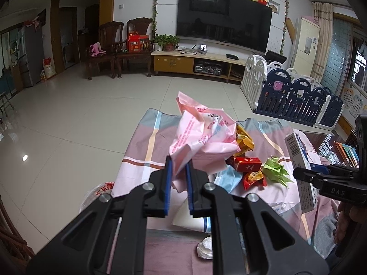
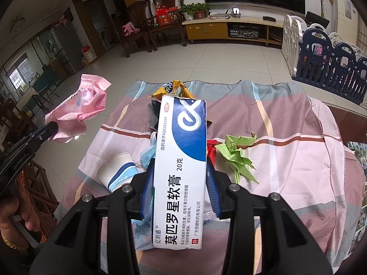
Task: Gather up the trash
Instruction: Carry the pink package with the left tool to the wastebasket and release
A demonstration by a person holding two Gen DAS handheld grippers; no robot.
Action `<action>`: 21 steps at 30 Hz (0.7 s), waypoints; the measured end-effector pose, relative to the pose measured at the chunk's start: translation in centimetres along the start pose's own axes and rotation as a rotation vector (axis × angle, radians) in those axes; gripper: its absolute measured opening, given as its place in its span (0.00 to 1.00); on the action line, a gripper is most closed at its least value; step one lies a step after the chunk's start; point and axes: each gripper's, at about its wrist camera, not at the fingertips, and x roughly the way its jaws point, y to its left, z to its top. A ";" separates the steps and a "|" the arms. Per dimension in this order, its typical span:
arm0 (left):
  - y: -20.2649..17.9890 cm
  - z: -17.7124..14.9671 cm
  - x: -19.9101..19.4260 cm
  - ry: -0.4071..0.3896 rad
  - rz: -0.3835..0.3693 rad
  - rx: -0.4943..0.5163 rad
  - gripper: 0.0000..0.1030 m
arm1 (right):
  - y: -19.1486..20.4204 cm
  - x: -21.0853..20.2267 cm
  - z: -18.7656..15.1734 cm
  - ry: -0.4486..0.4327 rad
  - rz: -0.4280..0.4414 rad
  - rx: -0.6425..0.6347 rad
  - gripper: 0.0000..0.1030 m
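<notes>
My left gripper (image 1: 179, 160) is shut on a crumpled pink plastic bag (image 1: 201, 137) and holds it above the left part of the cloth-covered table (image 1: 142, 151); the bag also shows in the right wrist view (image 2: 78, 112). My right gripper (image 2: 180, 169) is shut on a white and blue ointment box (image 2: 181, 160), held above the table; the box also shows in the left wrist view (image 1: 300, 167). On the cloth lie a green folded paper (image 2: 238, 153), a red packet (image 1: 246, 163), a yellow wrapper (image 2: 172, 87), a blue face mask (image 2: 146, 154) and a tipped paper cup (image 2: 117, 169).
A red and orange snack wrapper (image 1: 254, 178) and a white crumpled wad (image 1: 205, 247) lie on the cloth. A bag (image 1: 101, 192) sits below the table's left edge. Tiled floor, two wooden chairs (image 1: 119, 45), a TV cabinet (image 1: 197, 63) and a playpen fence (image 1: 291, 94) lie beyond.
</notes>
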 end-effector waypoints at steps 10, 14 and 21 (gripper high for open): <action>6.7 -0.3 1.5 0.098 0.168 -0.091 0.12 | -0.2 0.2 -0.2 -0.001 -0.016 -0.006 0.40; 10.8 -0.5 1.8 0.140 0.256 -0.144 0.12 | -0.4 0.3 -0.1 0.002 -0.014 -0.005 0.40; 15.0 -1.1 2.4 0.184 0.390 -0.204 0.19 | -0.4 0.5 -0.2 0.003 -0.010 -0.005 0.40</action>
